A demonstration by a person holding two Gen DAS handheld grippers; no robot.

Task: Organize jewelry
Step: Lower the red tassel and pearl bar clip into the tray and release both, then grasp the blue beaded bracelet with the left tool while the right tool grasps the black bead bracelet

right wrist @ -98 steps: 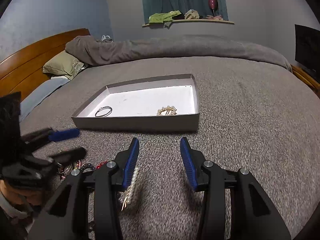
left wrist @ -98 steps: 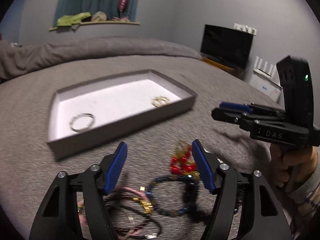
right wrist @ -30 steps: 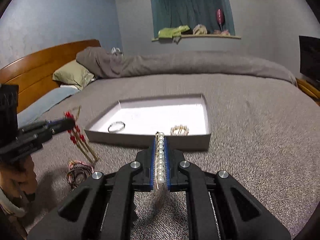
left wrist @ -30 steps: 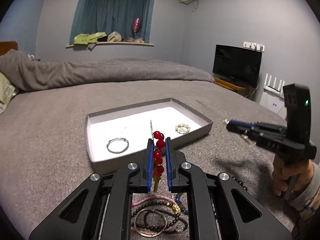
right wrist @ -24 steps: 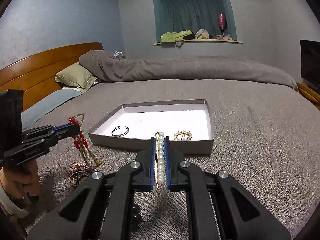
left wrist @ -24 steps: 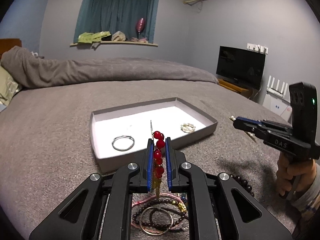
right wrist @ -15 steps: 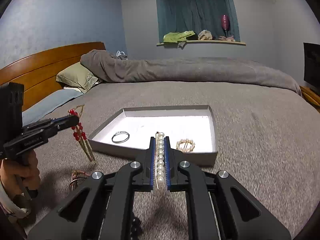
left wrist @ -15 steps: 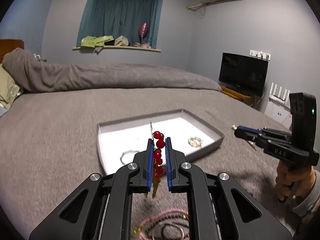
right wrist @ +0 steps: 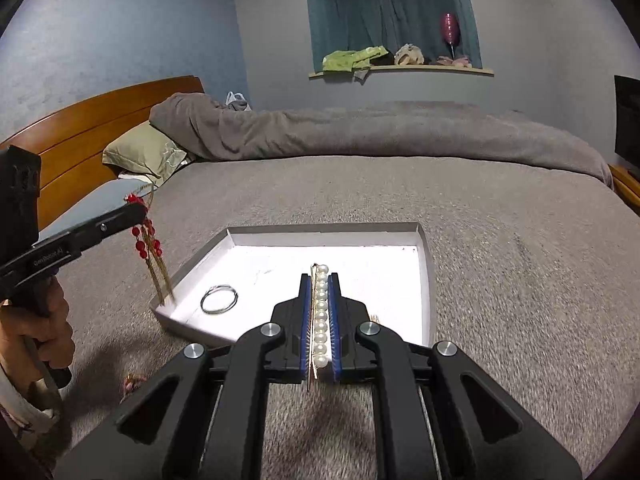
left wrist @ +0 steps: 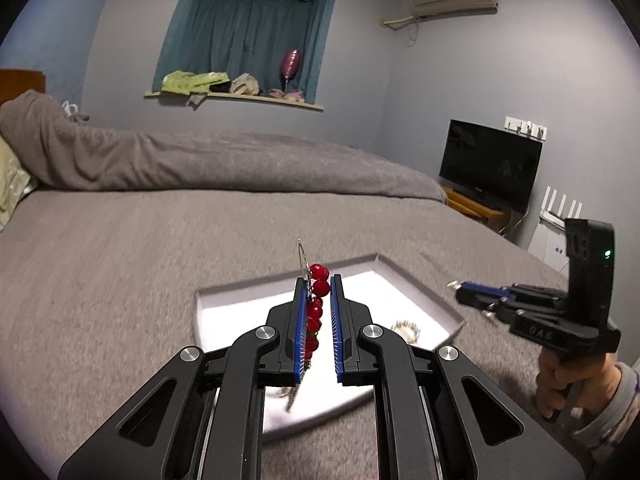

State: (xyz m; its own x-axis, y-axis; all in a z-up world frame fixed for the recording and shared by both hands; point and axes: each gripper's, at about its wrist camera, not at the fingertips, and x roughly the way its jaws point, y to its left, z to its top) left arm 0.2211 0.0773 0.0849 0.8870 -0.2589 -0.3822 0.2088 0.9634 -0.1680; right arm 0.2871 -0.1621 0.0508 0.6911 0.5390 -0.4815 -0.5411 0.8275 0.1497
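Two claws grasp jewelry above the tray (right wrist: 427,264): left claw (left wrist: 316,312) pinches the red bead earring (left wrist: 314,312); right claw (right wrist: 320,316) clenches the pearl hairpin (right wrist: 321,316).

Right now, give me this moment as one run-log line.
left gripper: shut on red bead earring | right gripper: shut on pearl hairpin | tray: holds silver ring | phase: carrying toward tray
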